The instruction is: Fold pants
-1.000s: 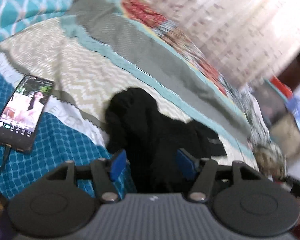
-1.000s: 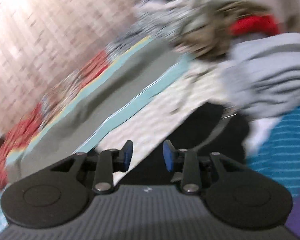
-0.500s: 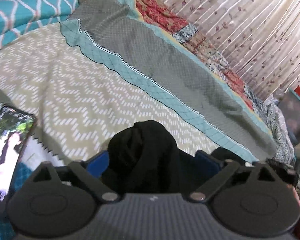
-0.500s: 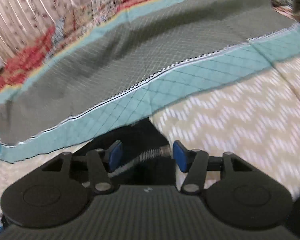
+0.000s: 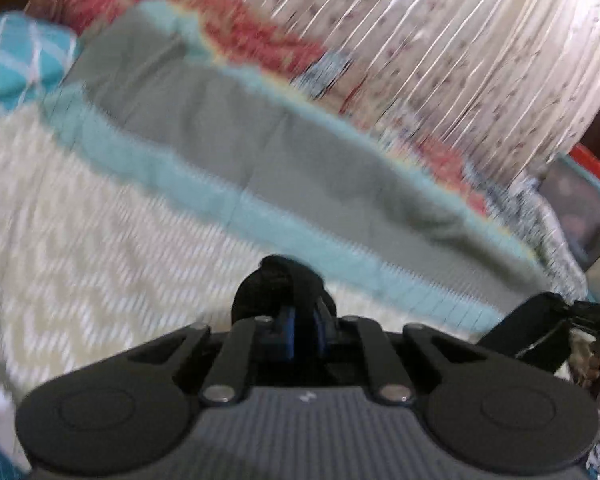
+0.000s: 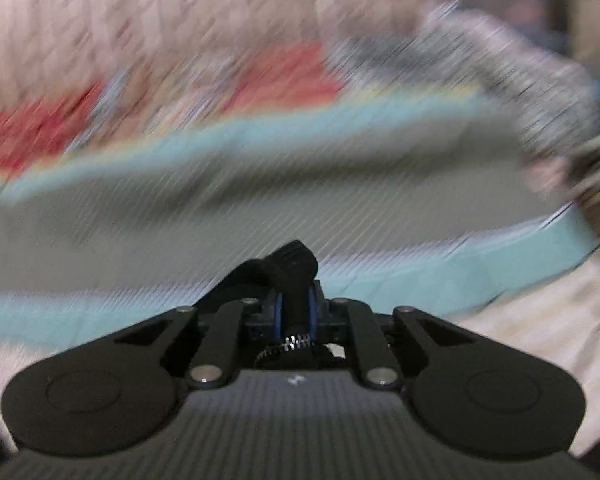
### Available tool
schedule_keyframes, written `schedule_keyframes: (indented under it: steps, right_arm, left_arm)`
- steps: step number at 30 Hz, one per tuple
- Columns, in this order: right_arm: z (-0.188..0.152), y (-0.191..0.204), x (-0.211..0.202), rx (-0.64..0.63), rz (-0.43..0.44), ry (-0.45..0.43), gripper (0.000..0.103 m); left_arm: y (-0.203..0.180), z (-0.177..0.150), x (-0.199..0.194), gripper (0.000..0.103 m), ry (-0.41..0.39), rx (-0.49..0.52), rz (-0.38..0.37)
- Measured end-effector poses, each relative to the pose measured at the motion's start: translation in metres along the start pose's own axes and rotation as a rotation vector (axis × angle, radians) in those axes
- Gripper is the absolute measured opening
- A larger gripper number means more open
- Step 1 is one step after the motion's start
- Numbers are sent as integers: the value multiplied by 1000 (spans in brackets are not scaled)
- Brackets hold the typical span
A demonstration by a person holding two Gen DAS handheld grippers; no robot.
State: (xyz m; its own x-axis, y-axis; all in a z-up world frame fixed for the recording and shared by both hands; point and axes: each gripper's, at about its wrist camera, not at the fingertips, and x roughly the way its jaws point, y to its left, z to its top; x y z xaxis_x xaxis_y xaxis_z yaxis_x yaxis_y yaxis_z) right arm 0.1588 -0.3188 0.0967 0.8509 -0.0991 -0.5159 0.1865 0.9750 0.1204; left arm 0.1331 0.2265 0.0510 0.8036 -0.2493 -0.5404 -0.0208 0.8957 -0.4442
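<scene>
Both hands have a pinch of the crumpled black fabric pants (image 5: 286,286), and the garment hangs between the two grippers rather than lying flat on the bed. The left gripper (image 5: 302,330) has just been closing, and its blue-padded fingers (image 5: 287,330) are now clamped on a bunched black fold that bulges up just beyond the tips. The right gripper (image 6: 294,316) has likewise just been closing, and its fingers (image 6: 277,314) are clamped on a section near the metal zipper (image 6: 298,342), with a rolled knot of cloth sticking up past them. In the left view the right-hand gripper shows far off at the right edge, so the pants' long axis seems to run left to right between the hands. Beyond lies the bed's quilt with a grey panel and teal border (image 5: 260,152), far from the fingers, and the pale pleated curtain (image 5: 440,40) behind. I judge the spread must come next, pulling the hands apart sideways.
</scene>
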Motion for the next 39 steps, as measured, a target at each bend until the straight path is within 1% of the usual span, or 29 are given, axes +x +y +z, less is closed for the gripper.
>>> schedule_keyframes:
  steps: [1, 3, 4, 5, 6, 7, 8, 9, 10, 11, 12, 14, 17, 18, 21, 22, 24, 25, 26, 28, 30, 32, 33, 34, 35, 36, 38, 39]
  right_arm:
    - [17, -22, -5, 31, -59, -46, 15]
    - [38, -60, -12, 92, -154, -107, 15]
    - [43, -75, -14, 109, -205, -125, 15]
    - [45, -89, -14, 126, -268, -139, 15]
    - [44, -101, -12, 144, -327, -140, 16]
    - [39, -106, -5, 154, -371, -123, 22]
    - [30, -114, 2, 164, -401, -81, 26]
    - [19, -120, 11, 173, -407, -24, 37]
    - [7, -125, 15, 181, -400, 33, 49]
    - [-5, -131, 16, 189, -393, 68, 50]
    - [-14, -132, 13, 196, -391, 73, 50]
    - [-33, -134, 4, 211, -365, 83, 52]
    - [-56, -134, -12, 245, -303, 106, 52]
    - [-62, -126, -19, 272, -261, 82, 52]
    - [-74, -116, -26, 321, -138, 103, 52]
    - [-81, -113, -33, 335, -100, 113, 53]
    - [-96, -106, -52, 350, -34, 130, 55]
    - [-100, -103, -56, 354, -11, 138, 55]
    - [-106, -99, -63, 364, 17, 151, 55]
    - [-118, -84, -78, 389, 129, 174, 57]
    - [-125, -61, -95, 347, 309, 187, 57]
    - [-129, -25, -116, 235, 501, 212, 57]
    - [-133, -4, -125, 176, 592, 234, 57]
    - [-138, 18, -133, 120, 681, 271, 57]
    - [-144, 42, -140, 53, 768, 322, 57]
    - [-152, 67, -147, -16, 833, 364, 57]
    - [-170, 113, -158, -154, 927, 420, 60]
    - [-181, 137, -163, -230, 959, 439, 70]
  left_arm:
    - [-5, 6, 1, 8, -19, 8, -6]
    - [-15, 12, 6, 8, -64, 26, 9]
    - [-17, 13, 11, 9, -63, 22, 2]
    - [-19, 13, 18, 11, -54, 11, -6]
    - [-22, 10, 27, 15, -38, 9, 14]
    - [-25, 6, 36, 18, -19, 17, 40]
    - [-27, 1, 46, 28, 11, 30, 73]
    - [-28, -5, 54, 33, 50, 39, 108]
    - [-28, -11, 59, 39, 84, 38, 127]
    - [-26, -15, 60, 42, 104, 34, 128]
    - [-23, -19, 58, 43, 121, 27, 124]
    - [-16, -25, 46, 55, 127, 21, 136]
    - [-1, -27, 20, 57, 112, -1, 155]
    - [4, -28, 11, 57, 113, -17, 153]
    - [15, -36, -24, 58, 112, -69, 115]
    - [16, -39, -33, 62, 113, -77, 93]
    - [13, -50, -51, 74, 113, -83, 35]
    - [9, -58, -59, 87, 119, -83, 7]
    - [5, -66, -64, 91, 130, -81, -20]
    - [-3, -81, -67, 91, 172, -83, -52]
    - [-3, -93, -59, 90, 224, -115, -58]
    - [4, -99, -48, 84, 262, -181, -59]
    - [8, -99, -41, 82, 277, -219, -75]
    - [11, -99, -32, 70, 291, -252, -96]
    - [11, -99, -24, 52, 305, -275, -112]
    - [11, -97, -14, 43, 323, -291, -127]
    - [4, -90, 5, 32, 351, -300, -142]
    - [-4, -85, 13, 25, 355, -276, -152]
